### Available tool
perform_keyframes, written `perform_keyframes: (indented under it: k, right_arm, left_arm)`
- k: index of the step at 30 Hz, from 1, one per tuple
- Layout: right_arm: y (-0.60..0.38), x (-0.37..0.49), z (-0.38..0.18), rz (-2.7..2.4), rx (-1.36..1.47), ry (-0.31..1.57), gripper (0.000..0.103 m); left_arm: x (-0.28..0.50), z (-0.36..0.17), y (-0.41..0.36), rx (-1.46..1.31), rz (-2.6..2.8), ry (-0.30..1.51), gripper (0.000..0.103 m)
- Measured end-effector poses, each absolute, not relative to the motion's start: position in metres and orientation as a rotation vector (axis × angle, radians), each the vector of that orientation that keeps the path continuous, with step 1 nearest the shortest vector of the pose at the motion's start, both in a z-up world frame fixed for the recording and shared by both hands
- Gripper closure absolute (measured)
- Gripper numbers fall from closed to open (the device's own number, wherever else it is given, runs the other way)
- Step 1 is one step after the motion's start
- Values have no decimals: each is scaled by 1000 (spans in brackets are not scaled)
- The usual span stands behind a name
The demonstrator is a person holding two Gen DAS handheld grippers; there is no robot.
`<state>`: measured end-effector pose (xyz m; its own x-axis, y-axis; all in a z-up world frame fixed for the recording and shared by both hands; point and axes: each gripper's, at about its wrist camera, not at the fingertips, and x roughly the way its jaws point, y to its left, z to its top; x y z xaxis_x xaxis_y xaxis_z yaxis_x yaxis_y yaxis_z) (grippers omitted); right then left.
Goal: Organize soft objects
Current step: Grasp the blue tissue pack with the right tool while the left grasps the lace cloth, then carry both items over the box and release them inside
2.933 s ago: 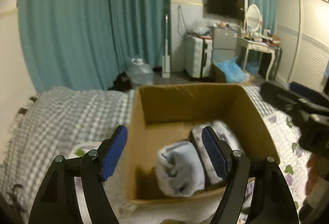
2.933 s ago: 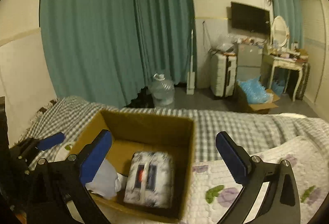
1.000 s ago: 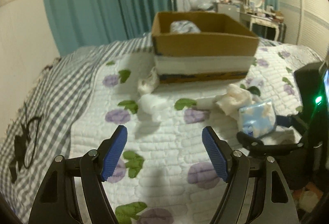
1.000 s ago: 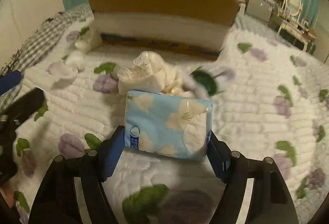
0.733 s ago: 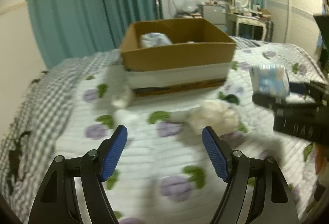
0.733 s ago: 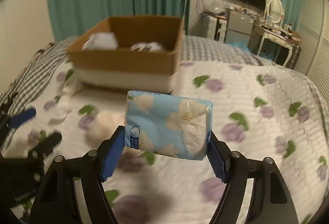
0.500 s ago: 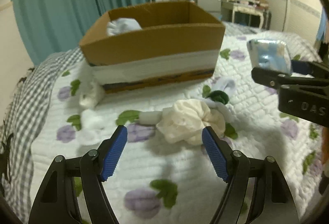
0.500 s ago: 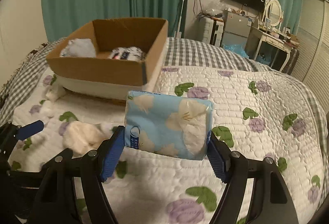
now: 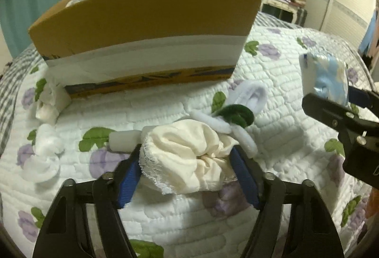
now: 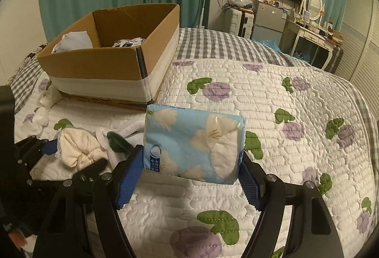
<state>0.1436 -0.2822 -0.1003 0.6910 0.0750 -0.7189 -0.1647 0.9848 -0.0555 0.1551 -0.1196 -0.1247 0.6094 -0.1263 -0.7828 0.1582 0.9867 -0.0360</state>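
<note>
Two matching black hand-held tools with blue finger pads

The left tool (image 9: 187,168) and right tool (image 10: 190,169) share matte black angular arms with triangular cut-outs, silver screw heads at the joints, and ribbed blue pads (image 10: 129,177) lining the fingers.

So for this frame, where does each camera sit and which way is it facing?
Left wrist: on the left gripper, low over the quilt, facing the long side of the cardboard box; its blue pads hug a cream cloth, and the right gripper shows at the right edge.
Right wrist: on the right gripper, held higher, looking over the bed toward the curtains; its pads clamp a tissue pack.
Shared: box, cream cloth, tissue pack, and each other's gripper.
</note>
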Motion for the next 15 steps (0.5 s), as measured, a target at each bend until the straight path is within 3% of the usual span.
perform_keyframes:
  k: [2, 5, 15]
  right_arm:
    - [-281, 140, -100, 135, -125, 789, 29]
    - [-279, 132, -100, 134, -128, 776, 29]
    - [-273, 98, -59, 150, -97, 707, 29]
  left_arm:
    - [152, -123, -117, 60, -148, 897, 67]
    - [145, -118, -107, 62, -163, 899, 78]
    - [92, -61, -75, 104, -188, 781, 78]
